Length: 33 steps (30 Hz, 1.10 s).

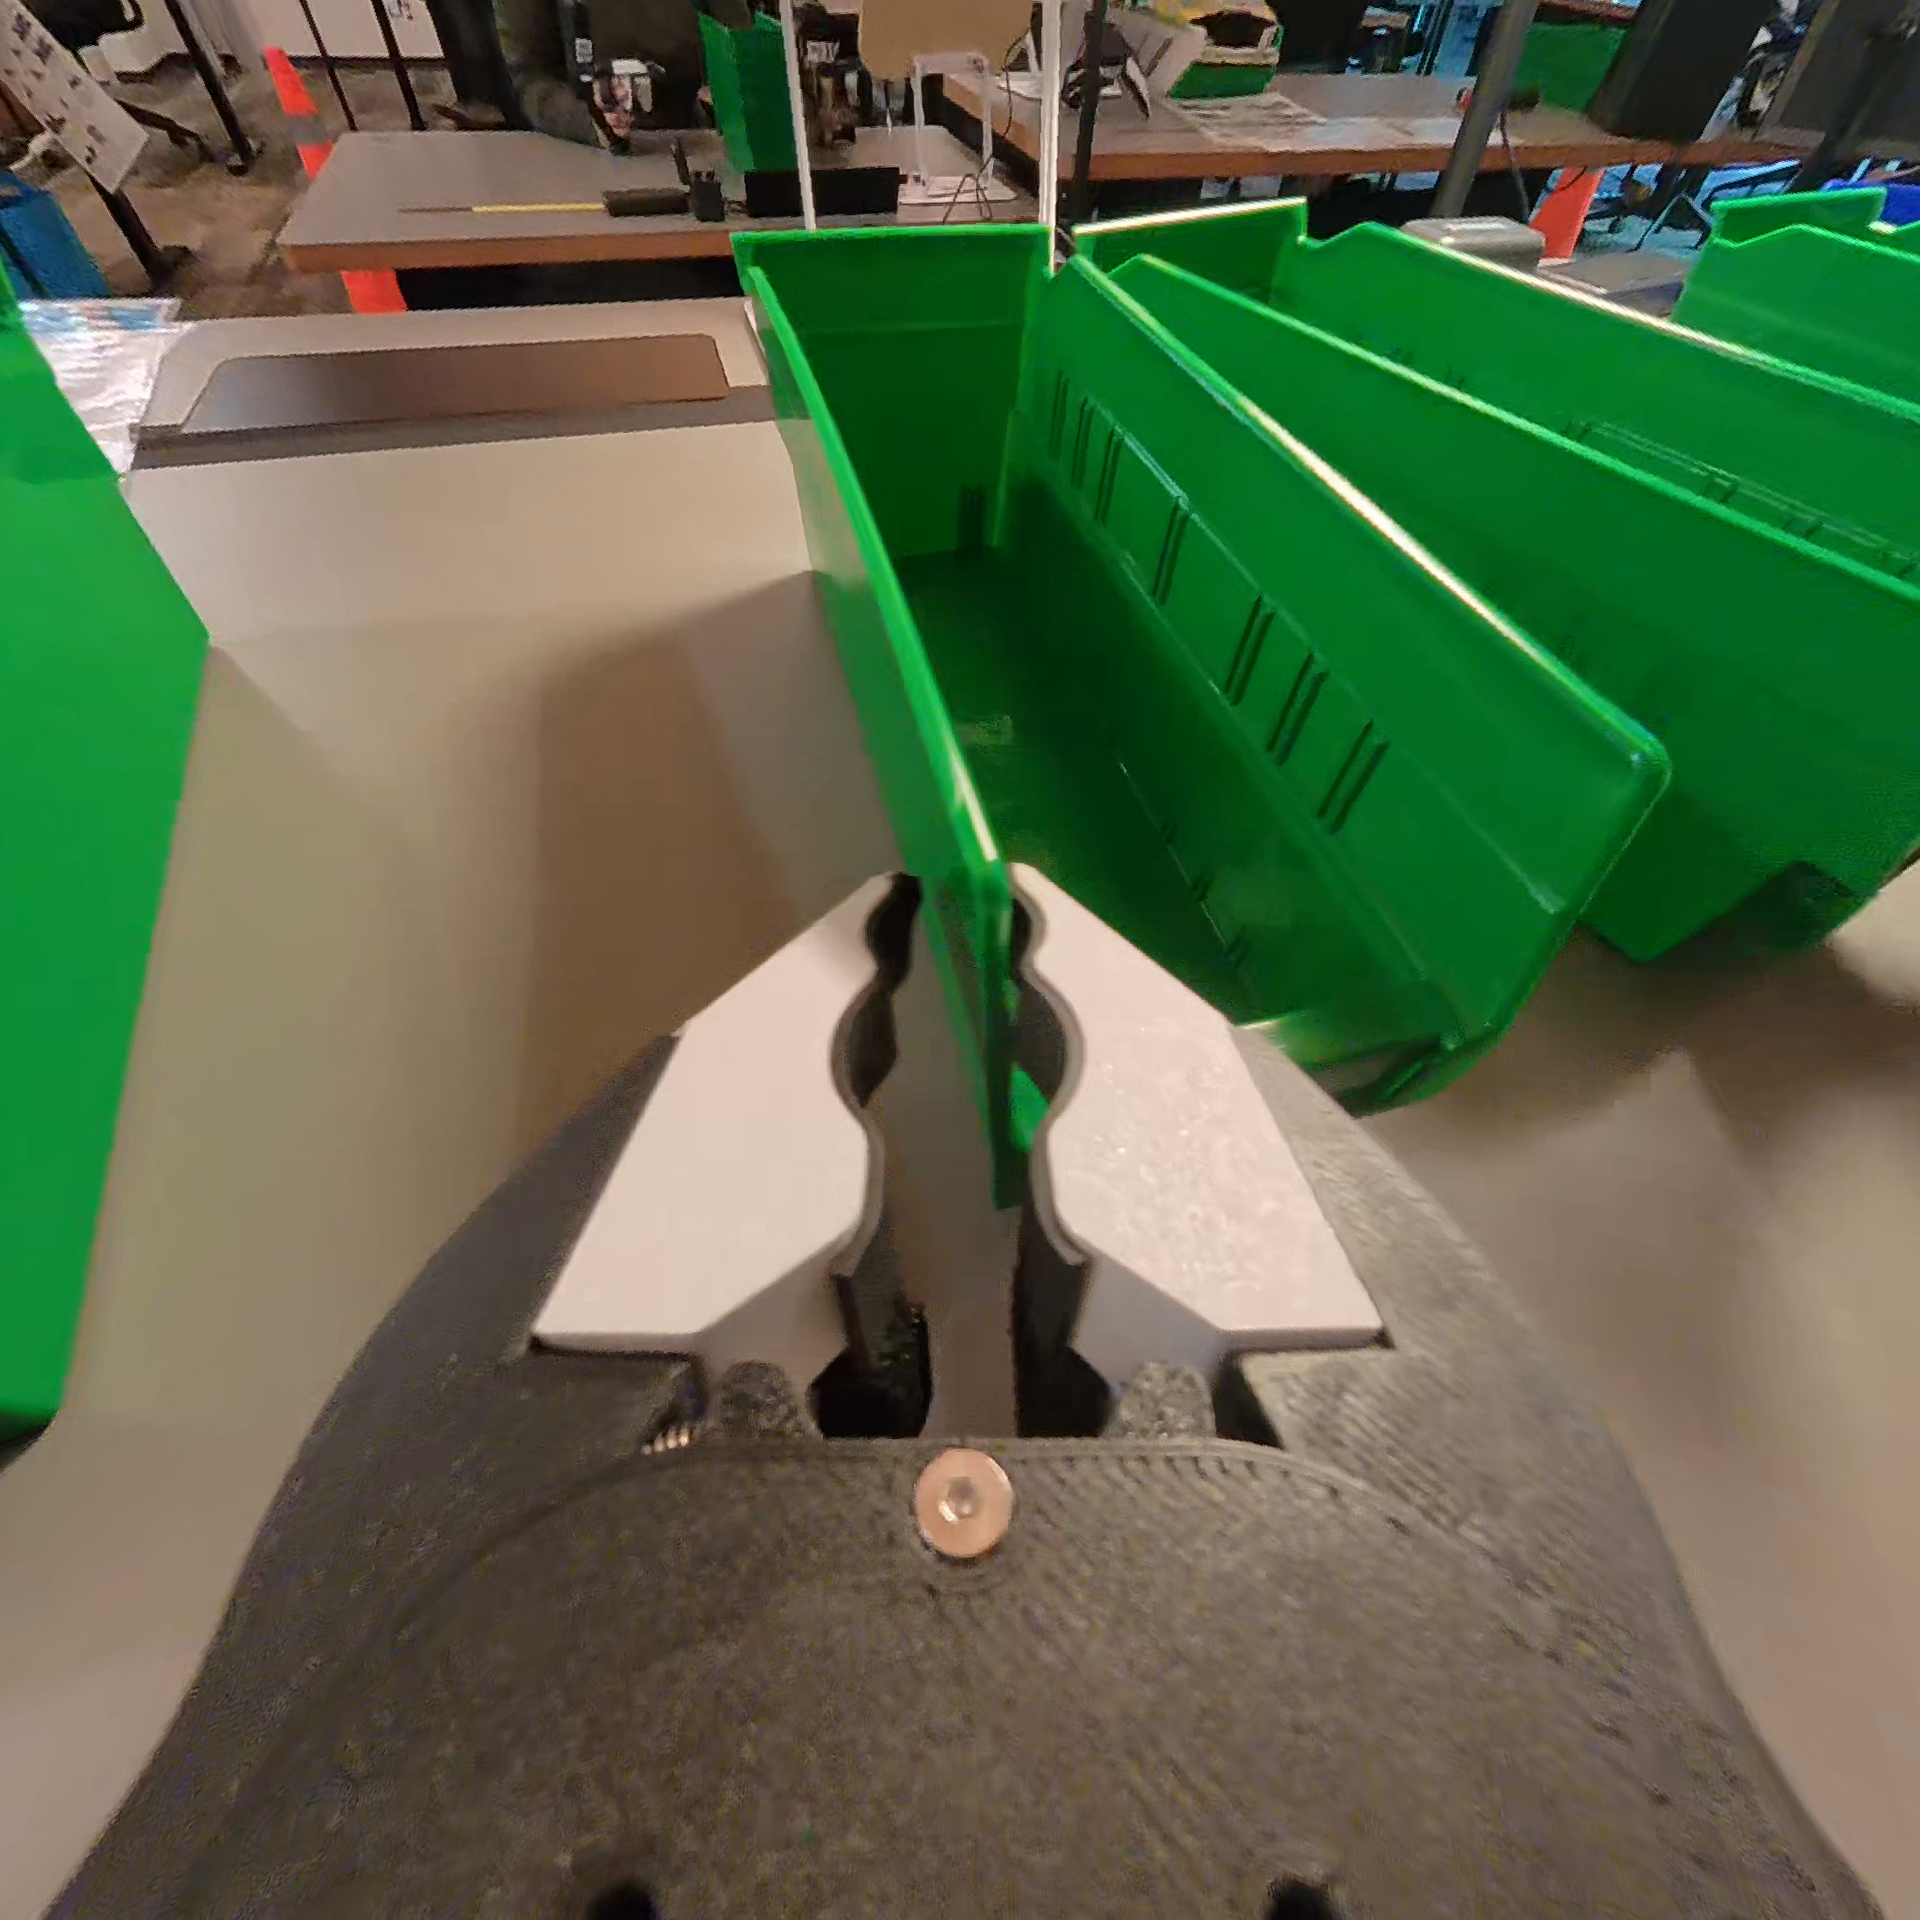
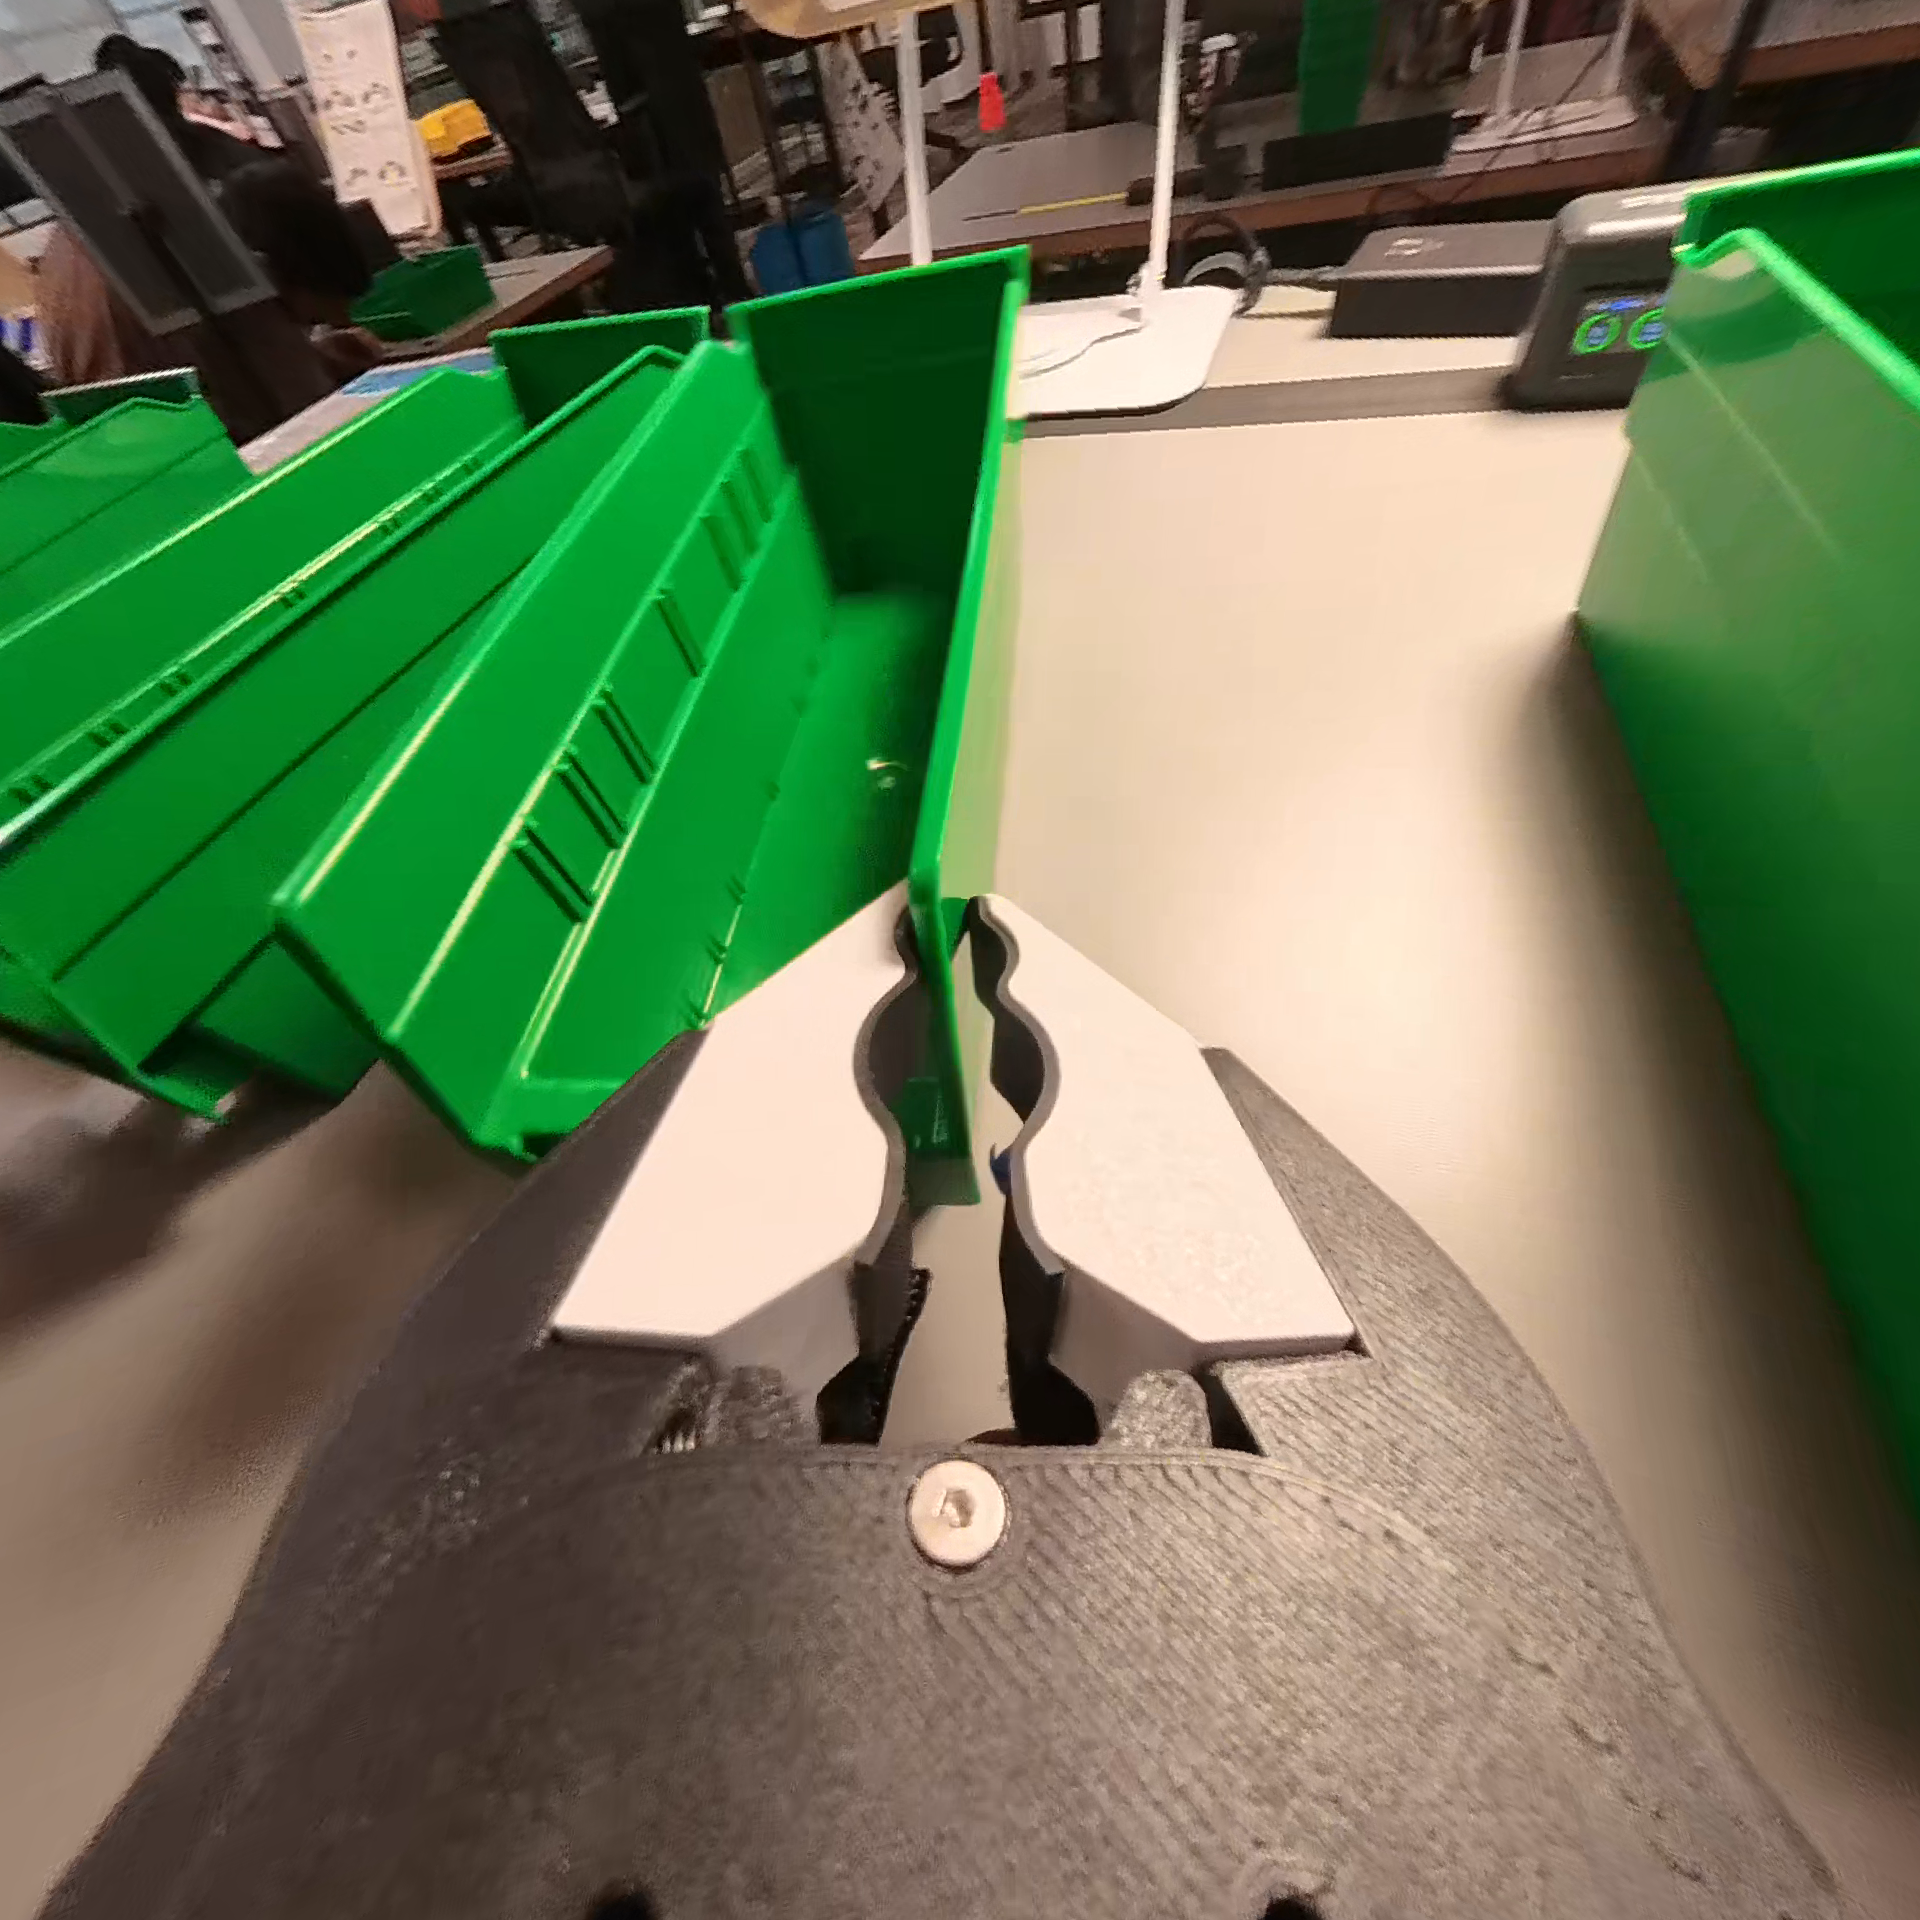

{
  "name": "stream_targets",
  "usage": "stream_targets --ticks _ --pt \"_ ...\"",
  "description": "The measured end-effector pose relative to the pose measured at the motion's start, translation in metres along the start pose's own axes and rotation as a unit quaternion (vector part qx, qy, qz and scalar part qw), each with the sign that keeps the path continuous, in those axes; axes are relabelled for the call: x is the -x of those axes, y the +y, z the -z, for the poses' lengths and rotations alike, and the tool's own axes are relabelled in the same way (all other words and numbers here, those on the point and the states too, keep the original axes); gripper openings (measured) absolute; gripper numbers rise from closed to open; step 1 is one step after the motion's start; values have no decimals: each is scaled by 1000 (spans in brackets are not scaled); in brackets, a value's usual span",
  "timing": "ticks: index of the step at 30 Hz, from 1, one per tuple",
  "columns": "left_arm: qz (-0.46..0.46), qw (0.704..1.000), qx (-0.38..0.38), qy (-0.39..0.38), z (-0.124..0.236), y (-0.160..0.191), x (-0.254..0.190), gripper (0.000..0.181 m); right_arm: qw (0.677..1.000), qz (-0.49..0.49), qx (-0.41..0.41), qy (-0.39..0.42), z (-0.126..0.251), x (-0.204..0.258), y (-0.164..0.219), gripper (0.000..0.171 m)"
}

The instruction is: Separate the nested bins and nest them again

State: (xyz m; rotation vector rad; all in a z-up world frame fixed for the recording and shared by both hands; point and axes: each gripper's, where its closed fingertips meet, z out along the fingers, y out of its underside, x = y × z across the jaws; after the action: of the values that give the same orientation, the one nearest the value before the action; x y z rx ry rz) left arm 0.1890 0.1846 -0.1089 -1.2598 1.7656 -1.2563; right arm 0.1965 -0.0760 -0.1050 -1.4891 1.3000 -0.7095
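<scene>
In the left wrist view my left gripper [image 1: 961, 894] is shut on the near end of the left side wall of a long green bin [image 1: 1049, 727]. The bin is open at the top, empty, and runs away from me. More green bins [image 1: 1683, 665] lie close along its right side. In the right wrist view my right gripper [image 2: 943, 914] is shut on the near end of the right side wall of a long, empty green bin [image 2: 862, 727]. More green bins [image 2: 239, 686] lie along its left side. Neither view shows the other gripper. I cannot tell whether both hold the same bin.
The bins sit on a beige table [image 1: 468, 779]. A tall green bin [image 1: 73, 831] stands at the left edge of the left view, and another [image 2: 1766, 727] at the right edge of the right view. A white lamp base [image 2: 1122, 353] and a dark power unit [image 2: 1590, 312] stand at the table's far edge. My right fingertips sit around 25 cm from my left ones. From my right tips it is roughly 40 cm to the dark power unit [image 2: 1590, 312]; from my left, 55 cm.
</scene>
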Motion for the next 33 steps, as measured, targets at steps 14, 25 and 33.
stream_targets --ticks 14,25,33 --pt "42 997 -8 -64 -8 -3 2 2 996 -33 -17 84 18 -41 -1 5" --pt "80 994 -19 -68 -6 -4 -2 3 999 -17 -2 34 14 -10 5 13" --pt "107 990 -33 -85 -14 -10 -1 3 1000 -7 1 24 12 -18 3 3"
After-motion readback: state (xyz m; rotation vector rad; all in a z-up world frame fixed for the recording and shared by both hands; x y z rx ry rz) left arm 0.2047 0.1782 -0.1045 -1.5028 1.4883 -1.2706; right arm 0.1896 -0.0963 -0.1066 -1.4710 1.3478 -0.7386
